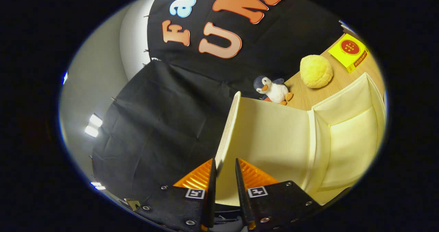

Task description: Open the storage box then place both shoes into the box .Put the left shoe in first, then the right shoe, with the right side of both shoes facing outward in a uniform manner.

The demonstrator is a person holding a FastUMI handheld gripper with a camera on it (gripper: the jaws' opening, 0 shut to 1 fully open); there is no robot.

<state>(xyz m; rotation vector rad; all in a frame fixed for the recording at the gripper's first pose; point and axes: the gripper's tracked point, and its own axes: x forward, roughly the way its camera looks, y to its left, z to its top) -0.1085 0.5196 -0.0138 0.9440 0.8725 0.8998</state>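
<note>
Around lid (271, 136) edge, claw (224, 167) (clamped)

Recording booth, black cloth wall (164, 122), wooden table (301, 98), bright studio lights (93, 125)

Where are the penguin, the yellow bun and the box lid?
penguin (273, 89): gripper view, on its white belly.
bun (316, 71): gripper view, on the middle of its bumpy top.
lid (271, 136): gripper view, on its pale inner face, beyond the claw (224, 167), whose fingers pinch the lid's edge.
</note>
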